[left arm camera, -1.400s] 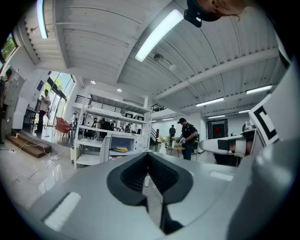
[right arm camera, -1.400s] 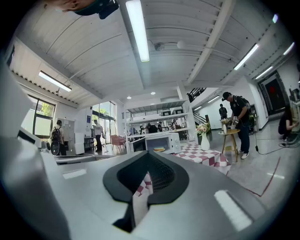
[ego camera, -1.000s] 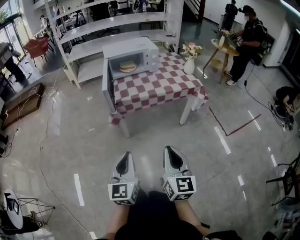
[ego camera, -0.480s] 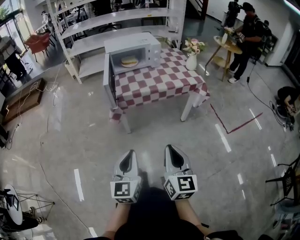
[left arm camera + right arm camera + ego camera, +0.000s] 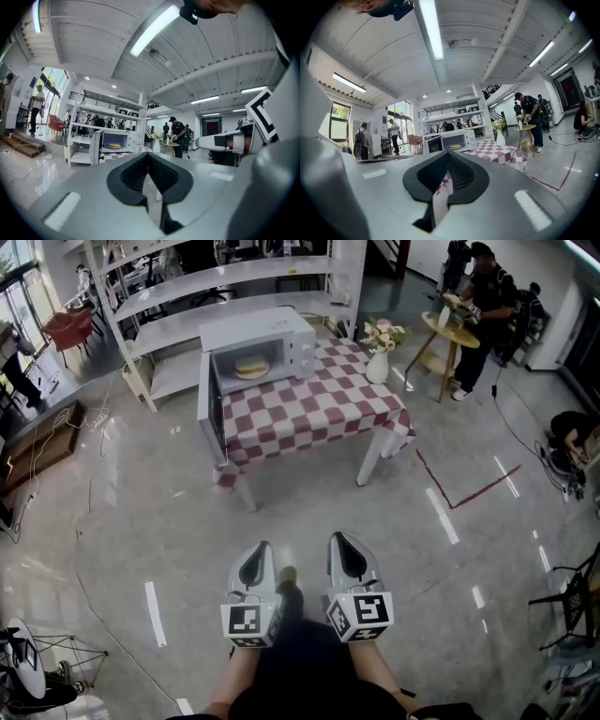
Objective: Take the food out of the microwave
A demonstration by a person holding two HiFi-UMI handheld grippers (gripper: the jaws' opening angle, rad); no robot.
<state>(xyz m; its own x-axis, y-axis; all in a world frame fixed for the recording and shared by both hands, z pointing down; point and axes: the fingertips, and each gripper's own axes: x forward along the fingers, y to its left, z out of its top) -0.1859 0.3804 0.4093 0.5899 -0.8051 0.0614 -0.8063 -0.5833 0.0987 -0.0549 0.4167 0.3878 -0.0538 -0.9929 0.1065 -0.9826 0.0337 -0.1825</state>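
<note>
Person's foot [image 5: 287, 576] has appeared between left tongs [image 5: 255, 549] and right tongs [image 5: 339, 540], both closed empty, facing the microwave [image 5: 272, 334].

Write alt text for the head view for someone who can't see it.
A white microwave, door open with food inside, sits on a checked table across the floor. The left tool and right tool, both closed, point toward it.

left gripper [image 5: 254, 554] and right gripper [image 5: 344, 546] were grey with black pads. each bore a white marker cube [image 5: 249, 622] with black squares.
</note>
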